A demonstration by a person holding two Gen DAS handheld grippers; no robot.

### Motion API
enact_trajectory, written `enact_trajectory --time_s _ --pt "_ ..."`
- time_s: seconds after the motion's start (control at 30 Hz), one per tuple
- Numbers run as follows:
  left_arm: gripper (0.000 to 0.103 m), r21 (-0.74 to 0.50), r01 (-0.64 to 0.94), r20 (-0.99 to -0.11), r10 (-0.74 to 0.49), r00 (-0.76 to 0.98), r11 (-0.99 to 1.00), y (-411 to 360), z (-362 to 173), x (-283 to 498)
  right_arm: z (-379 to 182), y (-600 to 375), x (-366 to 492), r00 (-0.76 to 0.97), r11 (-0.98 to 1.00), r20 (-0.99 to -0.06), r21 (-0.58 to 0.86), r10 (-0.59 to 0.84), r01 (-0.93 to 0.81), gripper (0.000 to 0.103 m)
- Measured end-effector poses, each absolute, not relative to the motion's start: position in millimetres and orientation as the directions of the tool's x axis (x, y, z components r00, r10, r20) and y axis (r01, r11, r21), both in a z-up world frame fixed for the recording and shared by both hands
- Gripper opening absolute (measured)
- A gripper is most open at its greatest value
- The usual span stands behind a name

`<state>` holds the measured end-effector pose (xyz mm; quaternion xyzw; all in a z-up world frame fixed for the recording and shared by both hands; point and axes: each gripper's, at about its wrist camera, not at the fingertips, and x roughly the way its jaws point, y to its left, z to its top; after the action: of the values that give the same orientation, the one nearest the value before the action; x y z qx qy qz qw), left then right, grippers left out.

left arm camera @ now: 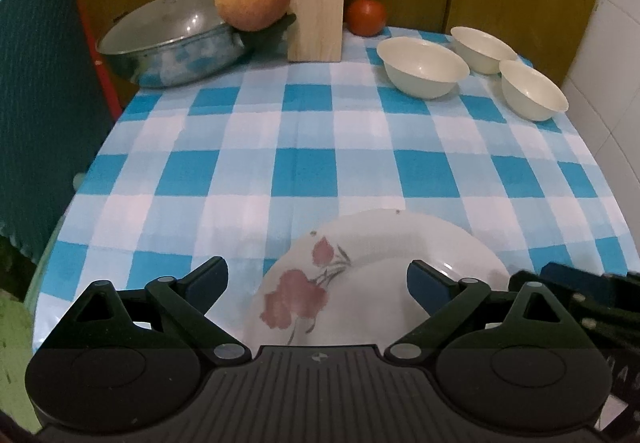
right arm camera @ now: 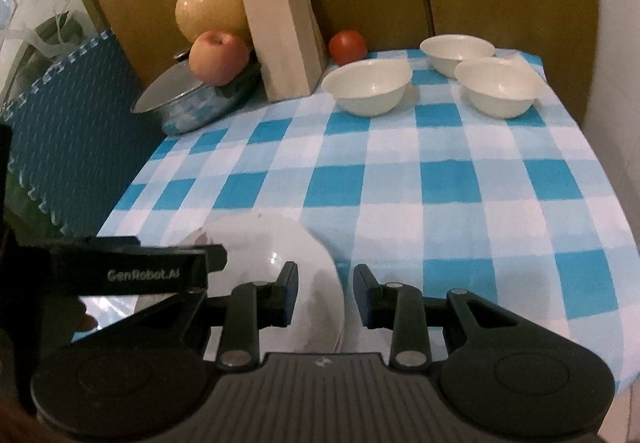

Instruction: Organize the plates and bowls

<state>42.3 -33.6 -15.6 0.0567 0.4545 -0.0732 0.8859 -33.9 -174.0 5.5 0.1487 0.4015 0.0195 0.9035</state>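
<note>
Presently, left gripper jaws stand wide apart over floral plate on checkered tablecloth. Right gripper jaws straddle its rim, narrowly apart, contact unclear. Three bowls sit beyond.

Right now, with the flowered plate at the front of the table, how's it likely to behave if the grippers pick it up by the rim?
The flowered plate looks glazed and shiny, so it may slip between narrow pads. It seems rigid ceramic, probably chipping or breaking if dropped. Wide and shallow, it would likely tilt when pinched at one edge by the right gripper.
</note>
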Motion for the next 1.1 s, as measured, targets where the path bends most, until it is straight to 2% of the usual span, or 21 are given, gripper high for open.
enact_trajectory --time_s 0.7,1.1 --pt "0.099 0.094 0.201 -0.779 -0.053 0.624 0.975 -55 -1 82 18 -198 31 0.700 0.940 -0.702 0.311 0.131 0.136 0.031" --pt "0.099 0.102 0.173 -0.768 -0.033 0.639 0.980 -68 6 129 31 -211 88 0.740 0.931 -0.671 0.292 0.037 0.218 0.031"
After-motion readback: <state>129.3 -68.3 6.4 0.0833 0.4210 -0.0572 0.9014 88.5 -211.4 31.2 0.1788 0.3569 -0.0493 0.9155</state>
